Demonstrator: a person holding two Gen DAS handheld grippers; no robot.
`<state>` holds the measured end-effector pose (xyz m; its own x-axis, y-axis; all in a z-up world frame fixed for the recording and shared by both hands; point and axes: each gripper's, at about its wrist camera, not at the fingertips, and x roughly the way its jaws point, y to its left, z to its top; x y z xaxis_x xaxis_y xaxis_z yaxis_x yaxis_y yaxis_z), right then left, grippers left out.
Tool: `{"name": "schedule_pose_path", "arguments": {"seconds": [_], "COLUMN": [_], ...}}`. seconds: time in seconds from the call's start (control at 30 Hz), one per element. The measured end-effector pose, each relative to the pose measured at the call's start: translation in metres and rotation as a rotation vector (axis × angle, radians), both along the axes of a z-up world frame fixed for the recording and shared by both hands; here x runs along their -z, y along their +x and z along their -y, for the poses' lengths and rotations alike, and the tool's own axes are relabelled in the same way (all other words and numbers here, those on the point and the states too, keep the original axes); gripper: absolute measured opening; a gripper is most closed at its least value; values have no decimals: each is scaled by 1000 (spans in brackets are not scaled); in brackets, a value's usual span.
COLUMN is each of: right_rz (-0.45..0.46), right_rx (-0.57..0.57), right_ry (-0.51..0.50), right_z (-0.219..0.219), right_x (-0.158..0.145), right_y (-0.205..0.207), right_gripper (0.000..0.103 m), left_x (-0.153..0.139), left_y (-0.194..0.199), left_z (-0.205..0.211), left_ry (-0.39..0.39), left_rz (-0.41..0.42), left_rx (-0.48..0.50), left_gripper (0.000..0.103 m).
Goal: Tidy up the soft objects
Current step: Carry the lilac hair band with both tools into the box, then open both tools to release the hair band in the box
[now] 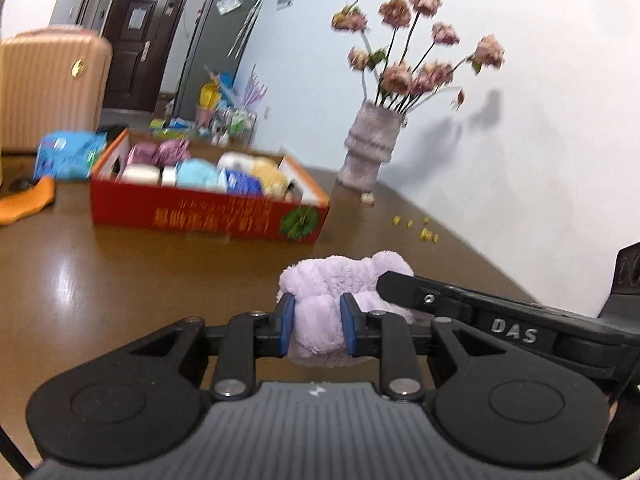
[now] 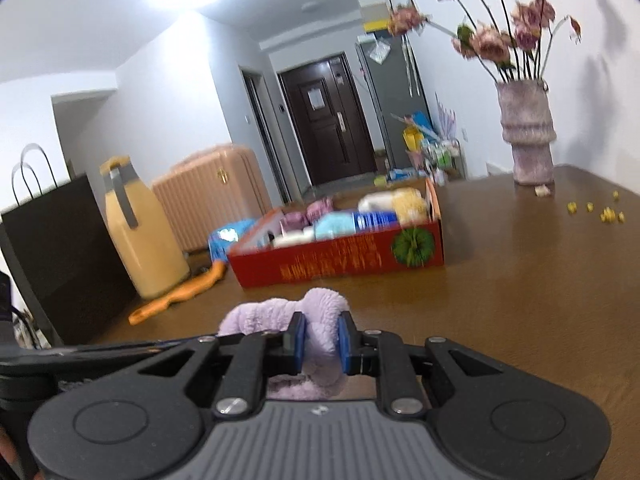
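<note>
Above the brown wooden table (image 1: 120, 272), short of the red cardboard box (image 1: 208, 216) of soft rolls, hung a fluffy lilac plush cloth (image 1: 320, 328), bunched, long axis running sideways between both tools. Left gripper (image 1: 318, 326) was nearly closed, pads pinching one end. Right gripper (image 2: 321, 342) was likewise narrowed, clamping the cloth's other end.
</note>
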<state>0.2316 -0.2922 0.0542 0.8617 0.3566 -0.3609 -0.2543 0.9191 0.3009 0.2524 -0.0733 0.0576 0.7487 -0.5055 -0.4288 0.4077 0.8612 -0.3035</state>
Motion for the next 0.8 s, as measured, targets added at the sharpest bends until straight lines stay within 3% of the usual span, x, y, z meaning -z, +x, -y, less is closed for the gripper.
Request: {"name": "schedule_pose_path", "arguments": {"seconds": [0.17,0.27,0.4,0.57,0.8], "right_rz": [107,111,25,-78,-160], "right_rx": [14,24,33,54,62], "right_ry": [-33,-76,-102,-136,-183], "right_z": [10,11,12,11,9], "right_x": [-46,-58,-43,-8,28], "right_y": [53,109,190,262,293], "right_gripper": [16,16,17,17,25], "left_x": [-44,-53,-36,-2,44], "left_y": [60,120,197,269,294], "left_z": [7,14,16,27,35], "left_ry": [-46,-60,-88,-58,-7], "left_rz": [92,68,-32,-114,-190], "left_rx": [27,22,8,-6,4], "left_gripper": [24,24,24,24,28]}}
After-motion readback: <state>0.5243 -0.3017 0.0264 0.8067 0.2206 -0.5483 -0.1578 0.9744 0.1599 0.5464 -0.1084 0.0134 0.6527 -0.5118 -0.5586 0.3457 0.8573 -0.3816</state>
